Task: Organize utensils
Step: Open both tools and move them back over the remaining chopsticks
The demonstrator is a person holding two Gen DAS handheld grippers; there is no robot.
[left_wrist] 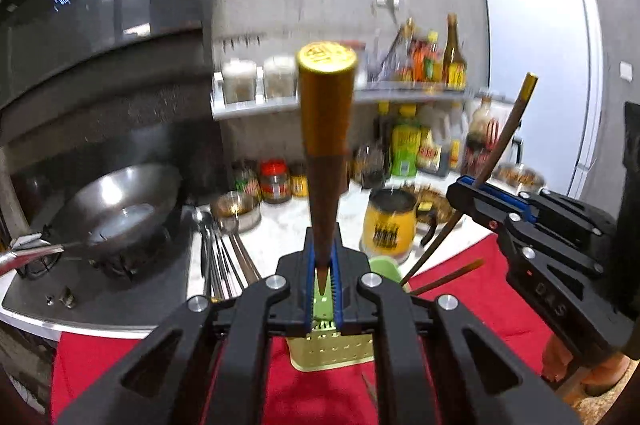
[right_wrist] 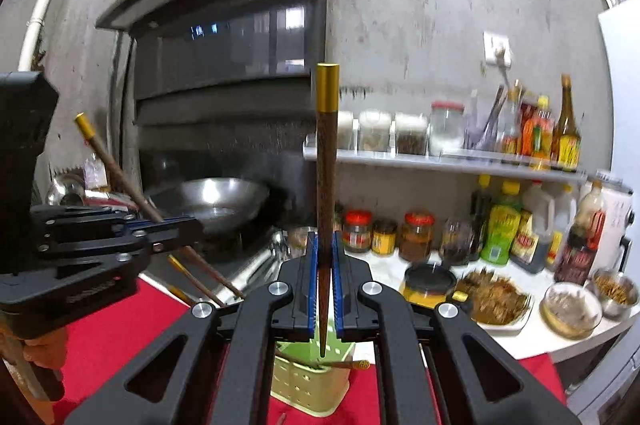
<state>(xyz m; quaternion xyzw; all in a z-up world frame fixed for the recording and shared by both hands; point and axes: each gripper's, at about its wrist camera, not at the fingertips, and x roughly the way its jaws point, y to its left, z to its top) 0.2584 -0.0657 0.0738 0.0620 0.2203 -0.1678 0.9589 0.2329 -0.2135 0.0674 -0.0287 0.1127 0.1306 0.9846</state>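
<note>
Left gripper (left_wrist: 323, 279): jaws clenching a brown chopstick with gold cap (left_wrist: 325, 145), which is standing upright between the blue pads, gold end uppermost, tip hanging above the green perforated utensil holder (left_wrist: 332, 351). Right gripper (right_wrist: 325, 279): jaws likewise gripping a second gold-capped chopstick (right_wrist: 326, 185), upright, its tip dangling just over the same holder (right_wrist: 308, 385). Holder: standing on a red cloth (left_wrist: 472, 297) at the near edge of the counter; another chopstick (right_wrist: 340, 365) is lying across its rim. Two further chopsticks (left_wrist: 448, 277) are resting on the cloth beside the holder. Steel wok (left_wrist: 116, 209): sitting on the stove at the counter's left end, with metal spoons and ladles (left_wrist: 218, 253) lying along the stove's right edge. Yellow mug (left_wrist: 388, 221): standing behind the holder on the white counter. Jars and sauce bottles (right_wrist: 500, 225): lining the counter's back edge and the wall shelf (right_wrist: 440, 161) above.
</note>
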